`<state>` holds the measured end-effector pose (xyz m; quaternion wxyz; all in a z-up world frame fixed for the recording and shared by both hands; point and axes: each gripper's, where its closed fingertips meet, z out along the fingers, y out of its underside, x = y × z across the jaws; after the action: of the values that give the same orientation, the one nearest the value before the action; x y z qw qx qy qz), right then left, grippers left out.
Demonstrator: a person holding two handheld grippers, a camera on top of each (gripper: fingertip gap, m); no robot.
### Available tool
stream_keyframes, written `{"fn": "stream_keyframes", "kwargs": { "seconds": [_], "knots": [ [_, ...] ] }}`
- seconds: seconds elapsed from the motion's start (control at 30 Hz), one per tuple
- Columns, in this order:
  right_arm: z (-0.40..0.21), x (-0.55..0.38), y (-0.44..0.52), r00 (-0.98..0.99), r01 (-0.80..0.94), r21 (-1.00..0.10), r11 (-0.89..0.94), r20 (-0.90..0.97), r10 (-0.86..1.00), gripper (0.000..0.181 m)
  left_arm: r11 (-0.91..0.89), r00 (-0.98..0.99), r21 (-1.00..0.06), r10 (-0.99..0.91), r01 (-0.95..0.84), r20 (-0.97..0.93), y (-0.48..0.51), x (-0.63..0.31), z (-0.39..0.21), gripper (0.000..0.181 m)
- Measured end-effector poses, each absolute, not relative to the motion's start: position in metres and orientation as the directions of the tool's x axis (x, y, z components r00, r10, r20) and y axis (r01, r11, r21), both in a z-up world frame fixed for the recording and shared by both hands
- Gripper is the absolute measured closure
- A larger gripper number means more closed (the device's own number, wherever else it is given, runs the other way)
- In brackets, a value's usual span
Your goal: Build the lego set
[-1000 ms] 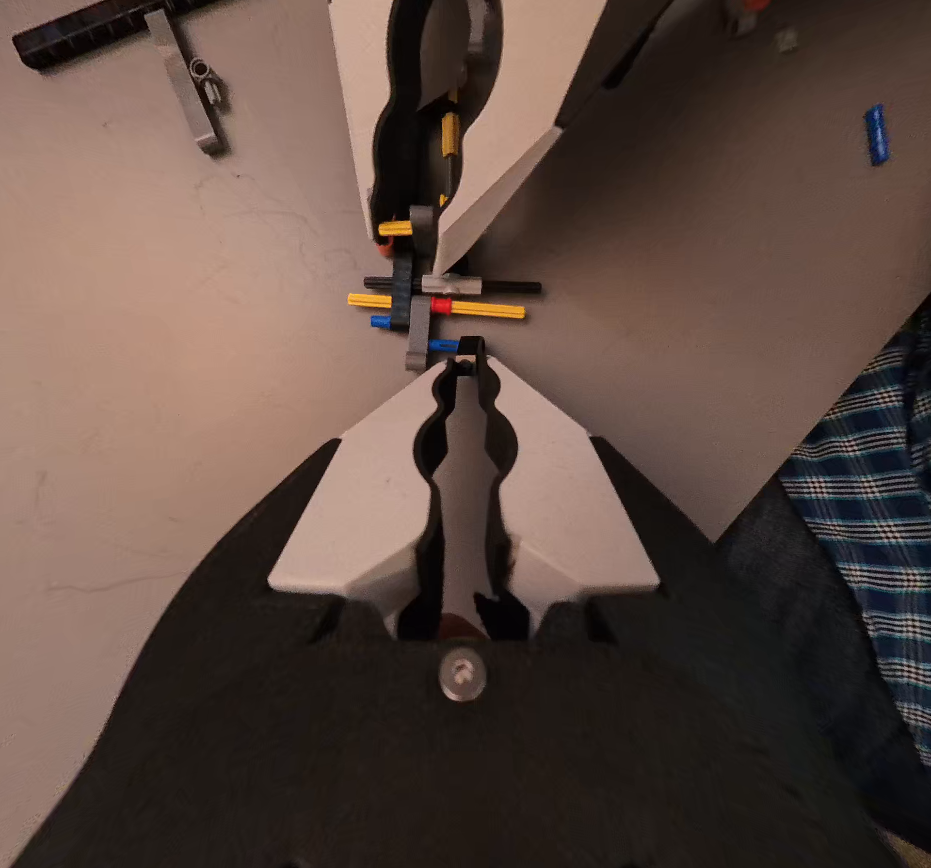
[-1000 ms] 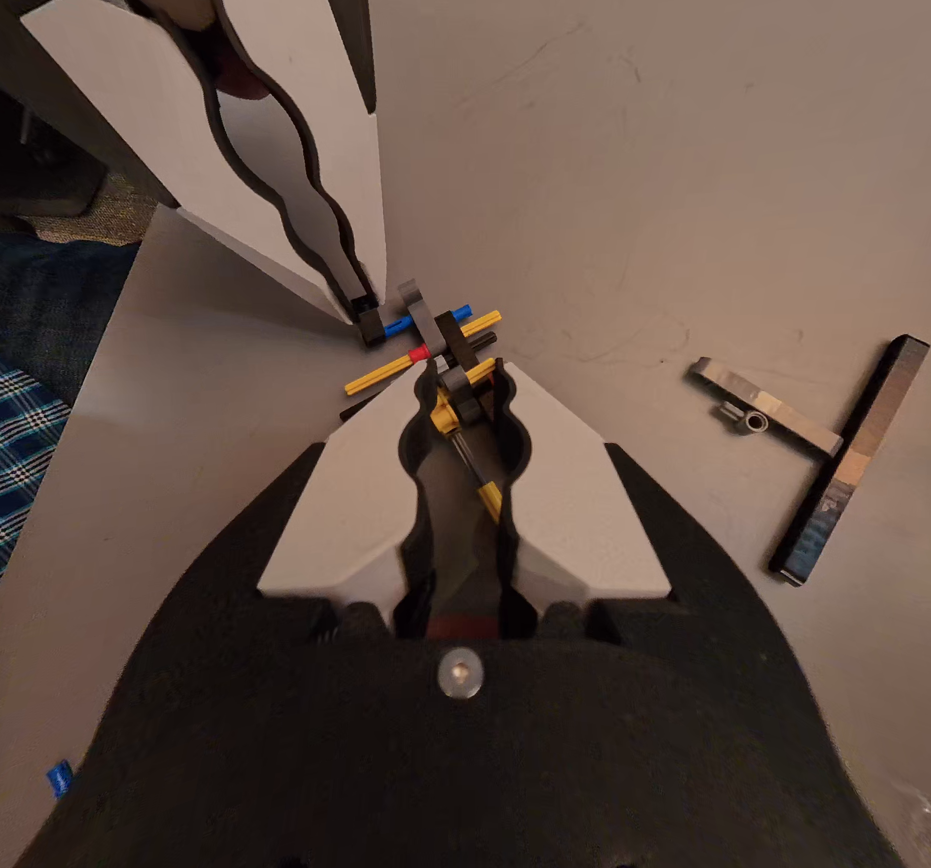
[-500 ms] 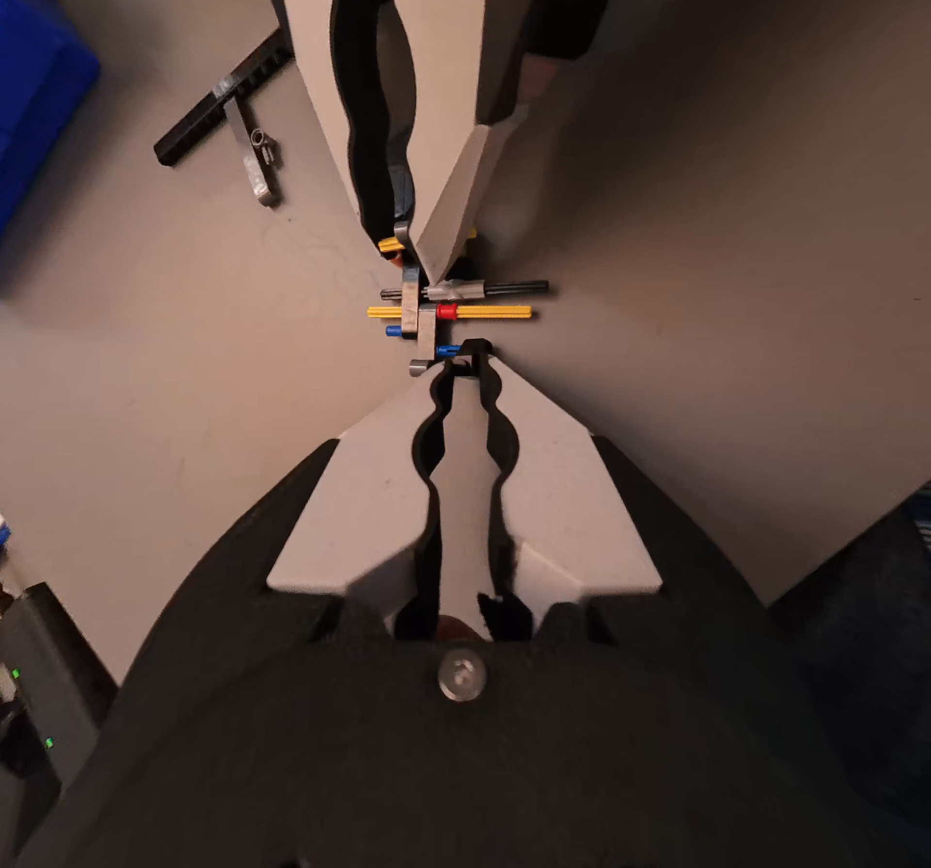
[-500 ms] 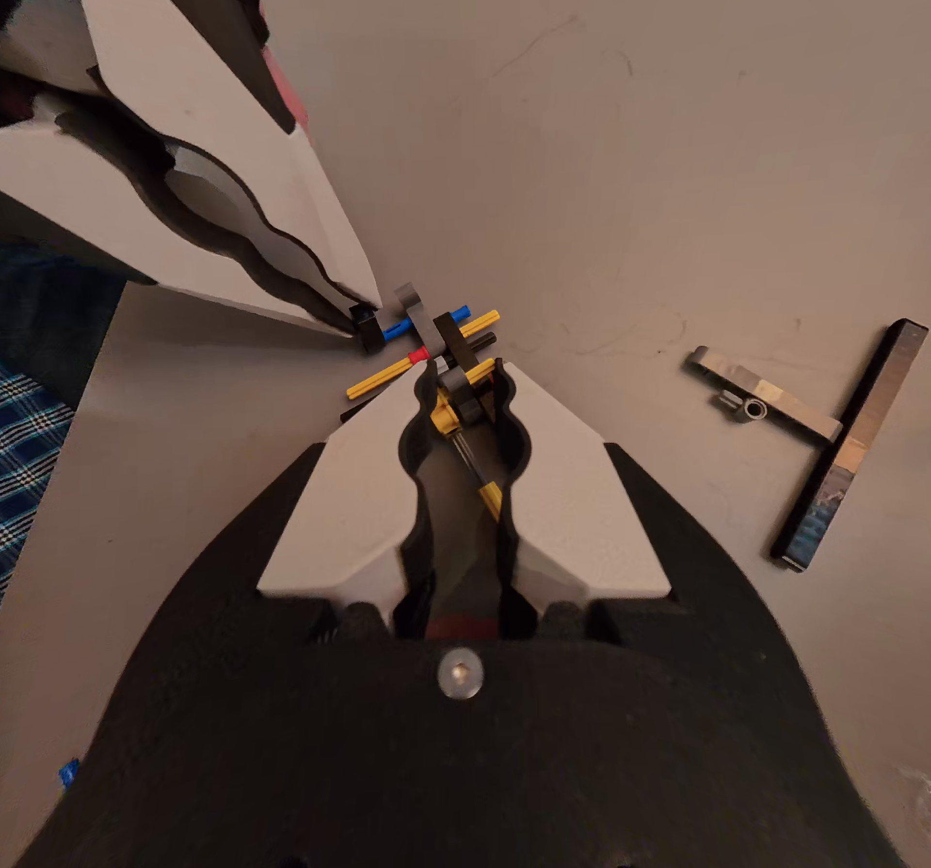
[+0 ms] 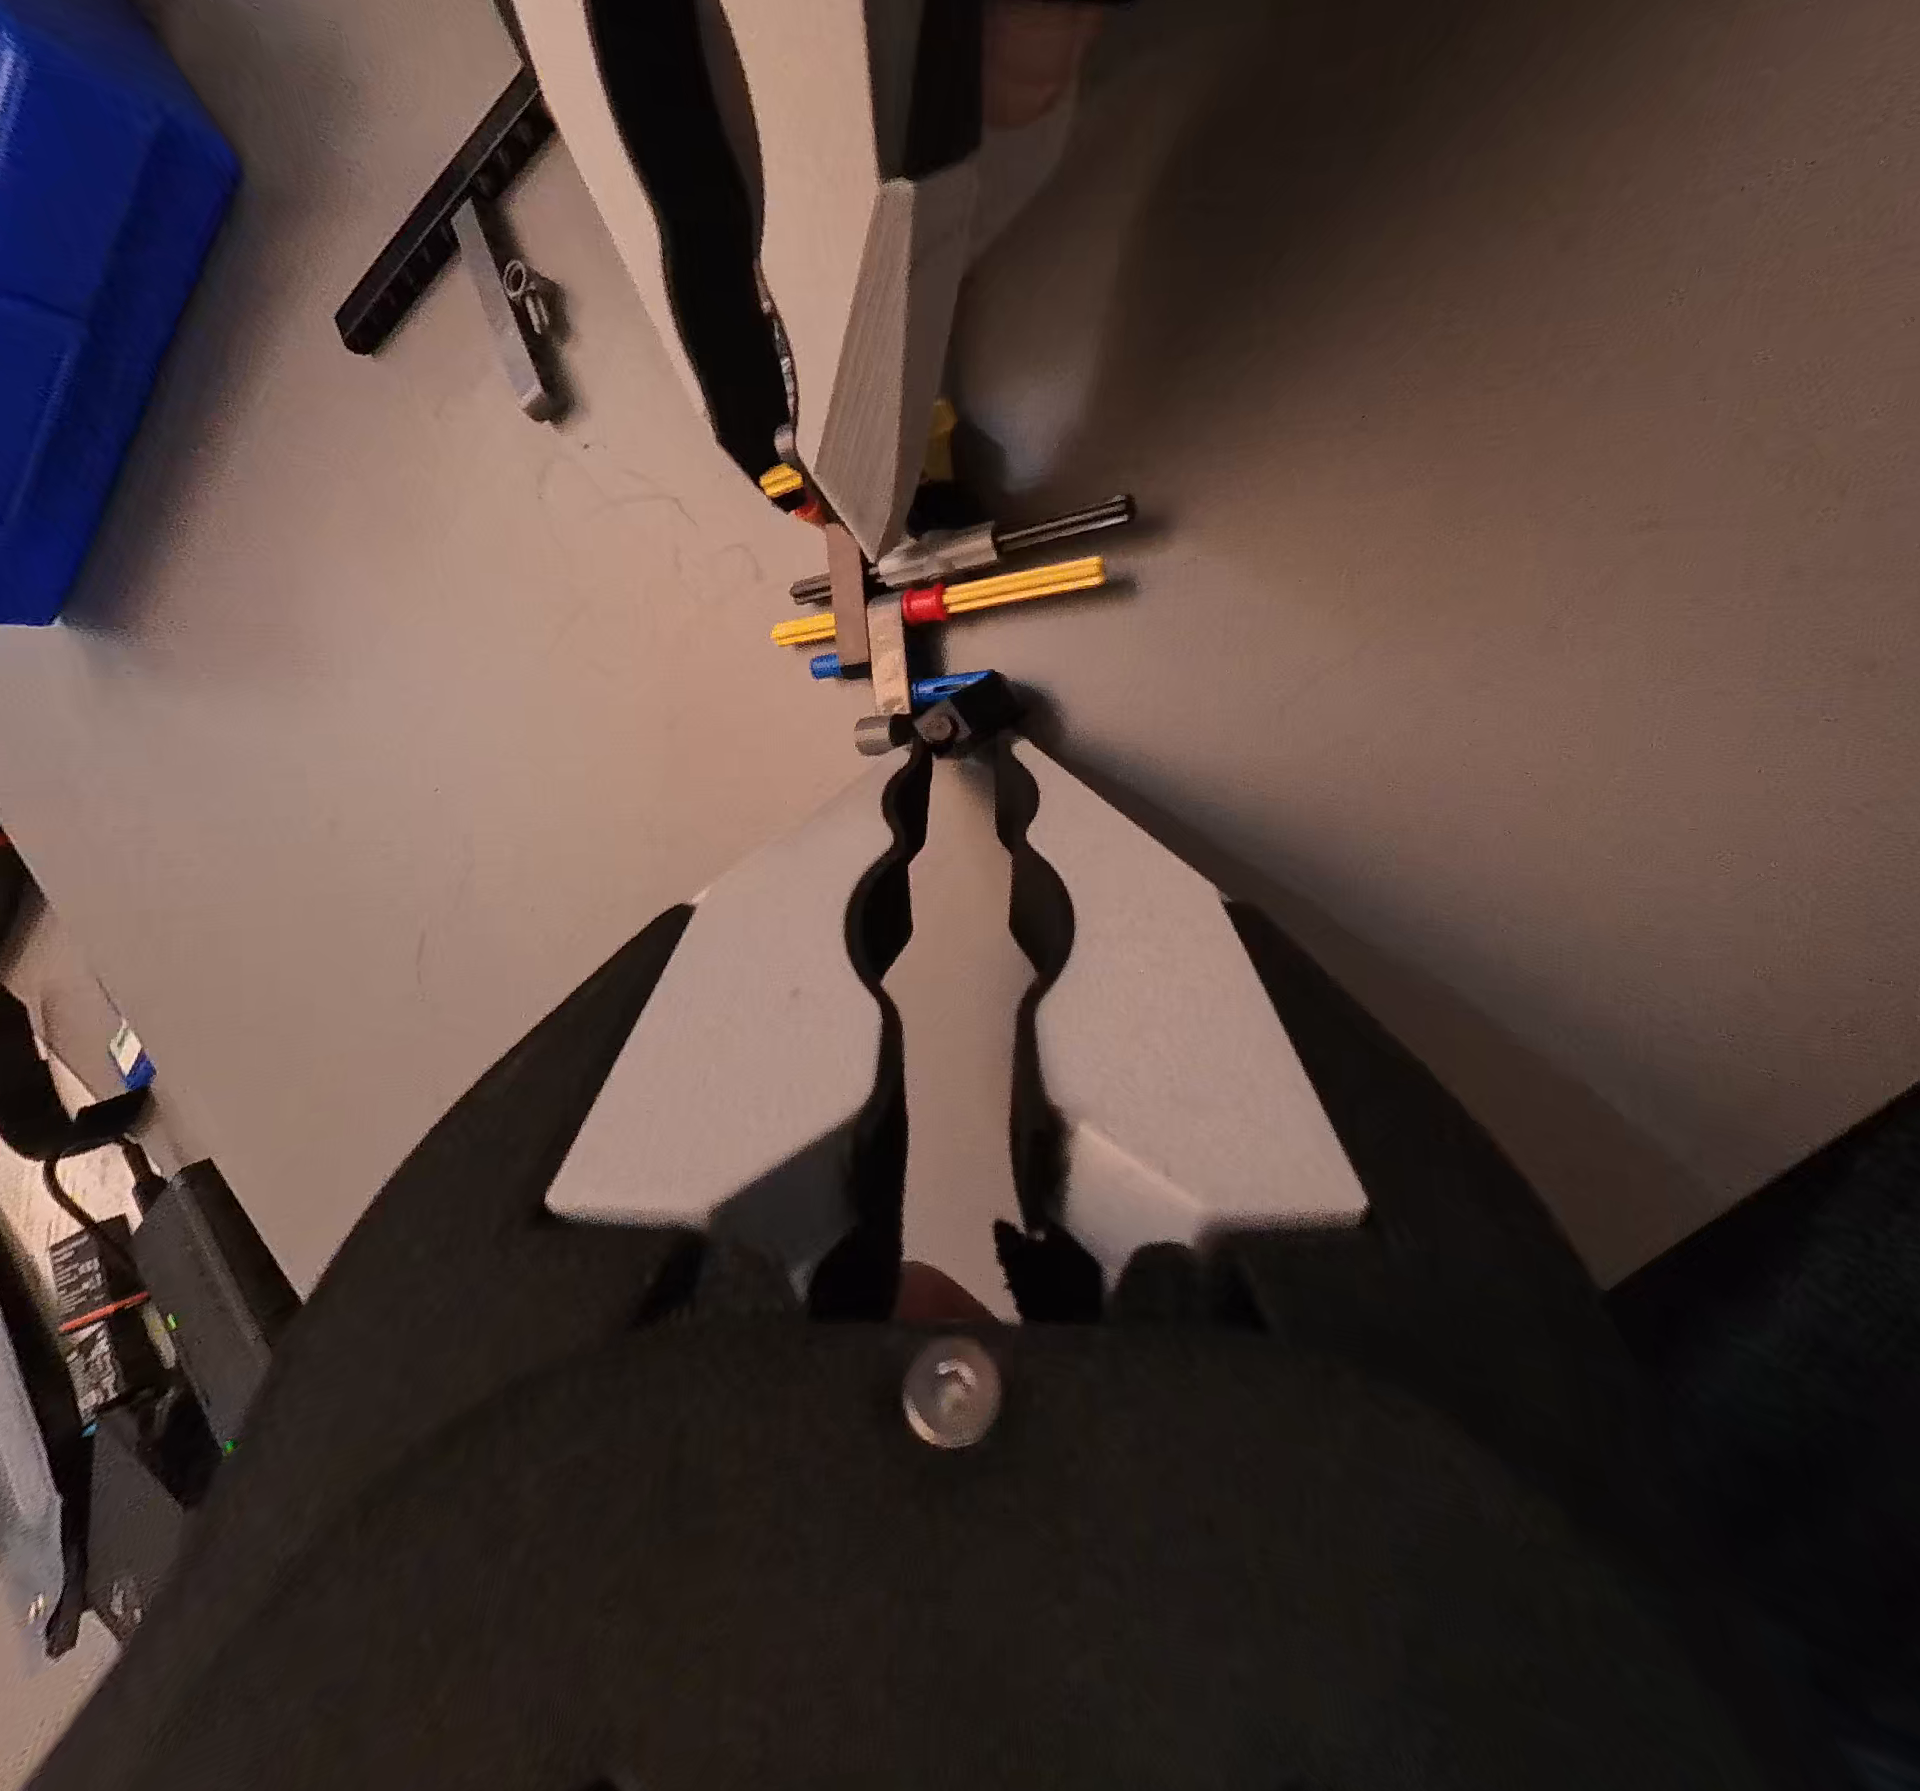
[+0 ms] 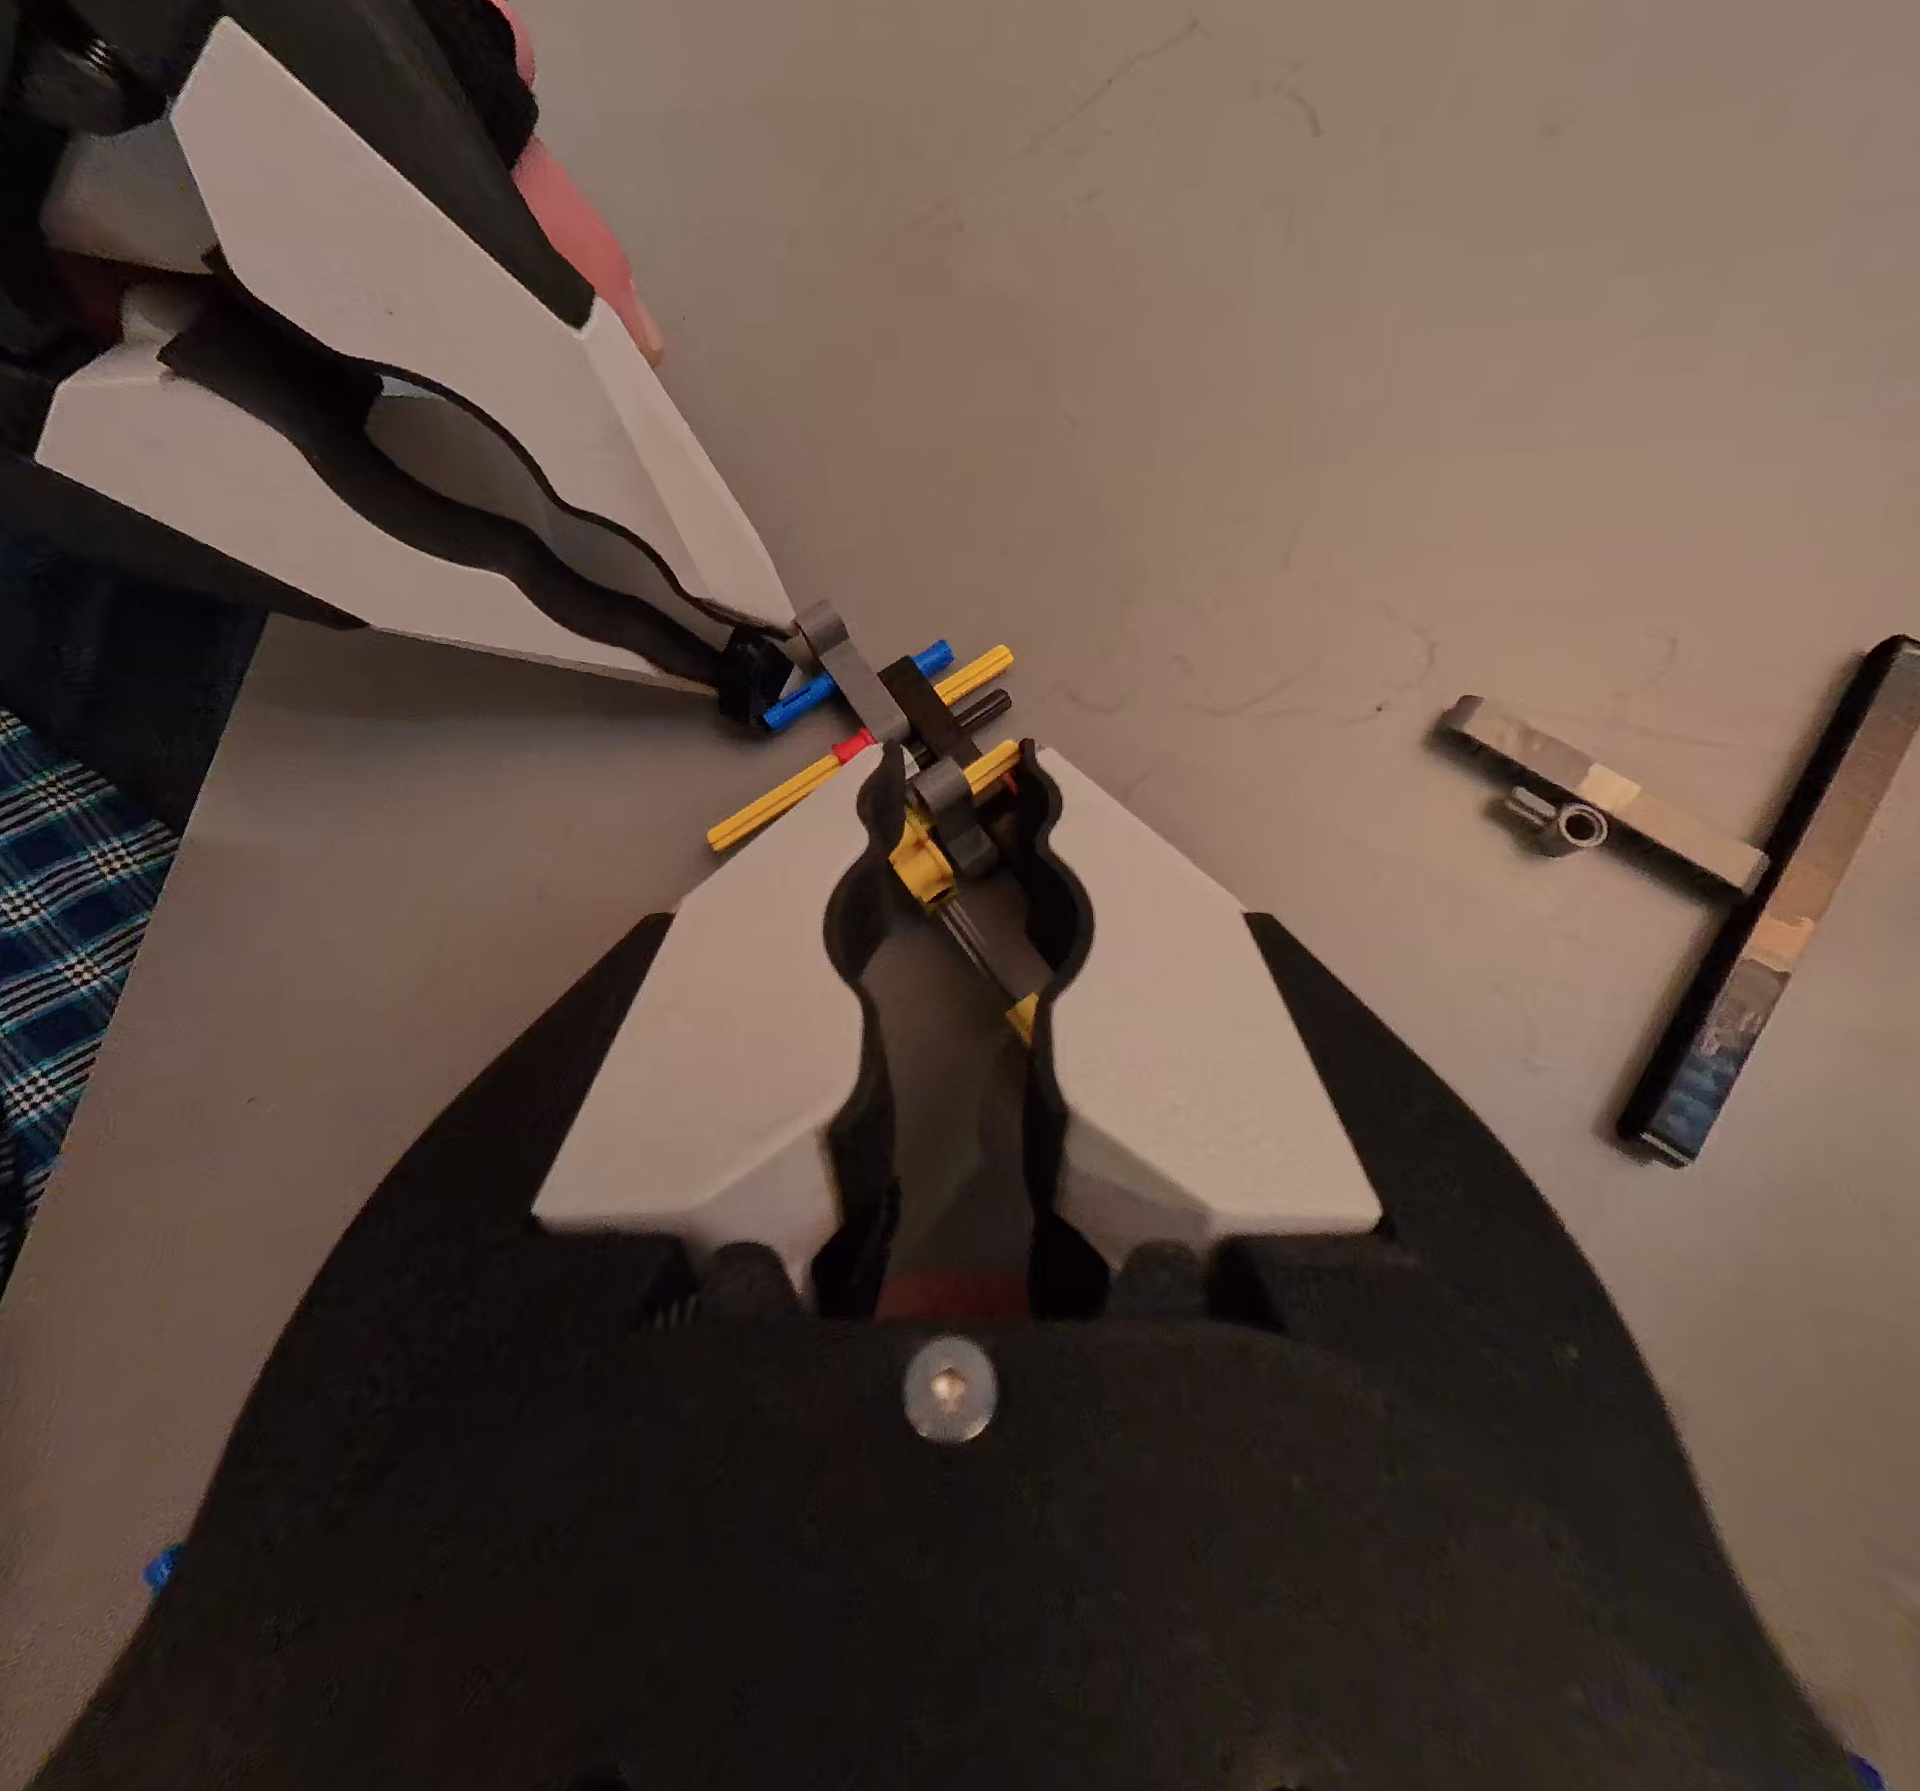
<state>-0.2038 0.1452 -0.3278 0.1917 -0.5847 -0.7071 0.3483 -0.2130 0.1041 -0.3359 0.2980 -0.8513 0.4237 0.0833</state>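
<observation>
Over table, assembly between both grippers' jaws.

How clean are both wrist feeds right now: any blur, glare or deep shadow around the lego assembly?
Left wrist view: dim warm light, blue box blurred, shadow right of the lego assembly, which stays sharp. Right wrist view: assembly sharp, glare on the loose black beam.
</observation>
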Motion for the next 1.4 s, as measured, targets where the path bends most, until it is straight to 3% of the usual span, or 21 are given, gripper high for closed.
{"fn": "stream_keyframes", "kwargs": {
  "seconds": [0.53, 0.77, 0.97, 1.4],
  "knots": [
    [-0.3281, -0.2016, 0.1458, -0.230, 0.696, -0.714, 0.073, -0.125, 0.965, 0.162, -0.487, 0.638, -0.414, -0.615, -0.769, -0.463, 0.1057, -0.2082, -0.3351, 0.167],
    [-0.3281, -0.2000, 0.1467, -0.189, 0.701, -0.712, 0.042, -0.128, 0.974, 0.163, -0.604, 0.727, -0.405, -0.548, -0.686, -0.415, 0.1050, -0.2065, -0.3354, 0.168],
    [-0.3282, -0.1985, 0.1497, -0.130, 0.700, -0.715, 0.006, -0.119, 0.984, 0.163, -0.688, 0.826, -0.462, -0.413, -0.559, -0.384, 0.1073, -0.2074, -0.3355, 0.168],
    [-0.3273, -0.1958, 0.1523, -0.076, 0.689, -0.725, 0.003, -0.068, 0.995, 0.162, -0.762, 0.913, -0.516, -0.251, -0.391, -0.320, 0.1128, -0.2098, -0.3361, 0.169]
  ]
}}
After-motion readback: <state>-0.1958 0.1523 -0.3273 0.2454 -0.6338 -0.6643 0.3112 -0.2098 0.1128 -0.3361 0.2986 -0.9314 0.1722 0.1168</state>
